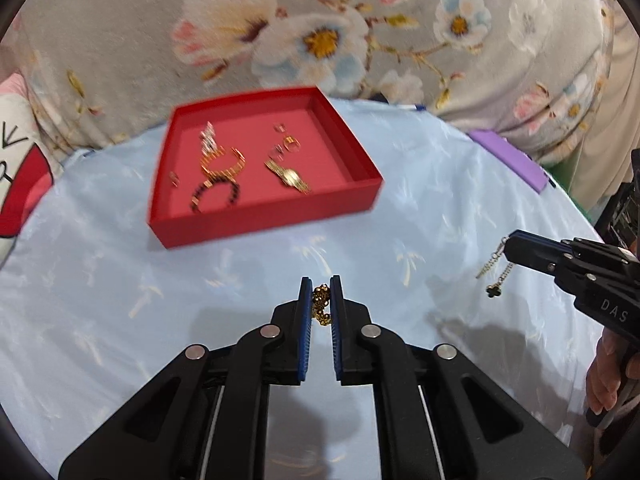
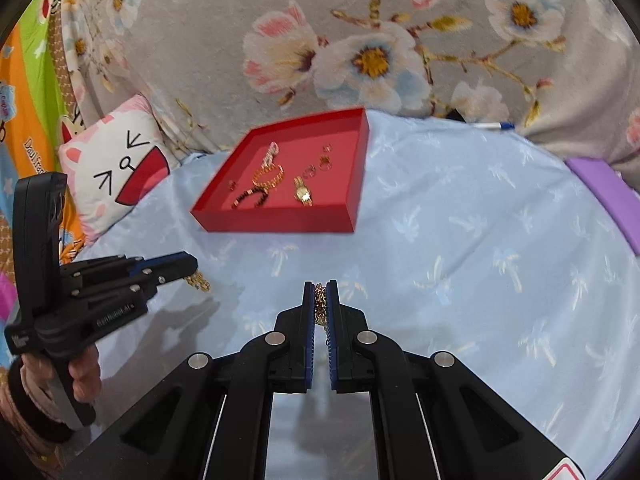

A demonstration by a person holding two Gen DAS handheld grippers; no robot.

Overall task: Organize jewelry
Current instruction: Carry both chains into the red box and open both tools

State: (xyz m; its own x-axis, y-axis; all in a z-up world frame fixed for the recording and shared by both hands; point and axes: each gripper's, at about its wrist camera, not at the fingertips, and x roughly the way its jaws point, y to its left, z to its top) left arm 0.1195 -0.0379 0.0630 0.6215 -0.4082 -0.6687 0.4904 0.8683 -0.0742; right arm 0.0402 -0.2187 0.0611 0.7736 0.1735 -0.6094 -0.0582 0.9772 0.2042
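Note:
My left gripper (image 1: 321, 294) is shut on a bunched gold bead chain (image 1: 321, 300) and holds it above the light blue cloth (image 1: 120, 280). My right gripper (image 2: 320, 294) is shut on a thin gold chain (image 2: 319, 300); its black clover pendant (image 1: 493, 290) dangles below the right gripper (image 1: 510, 245). Off to the left of the right wrist view is the left gripper (image 2: 191, 265), gold chain (image 2: 199, 280) hanging from it. Ahead lies an open red tray (image 1: 260, 218) (image 2: 276, 222) with a gold watch (image 1: 291, 178), a gold bangle (image 1: 224, 164), a black bead bracelet (image 1: 216, 196) and rings.
A purple flat object (image 1: 508, 156) (image 2: 604, 188) lies at the cloth's right edge. A grey floral blanket (image 1: 320, 32) rises behind the tray. A cat-face pillow (image 2: 116, 164) sits at the left, a pen (image 2: 492, 125) at the back right. Hands (image 2: 84, 376) (image 1: 608, 376) hold the grippers.

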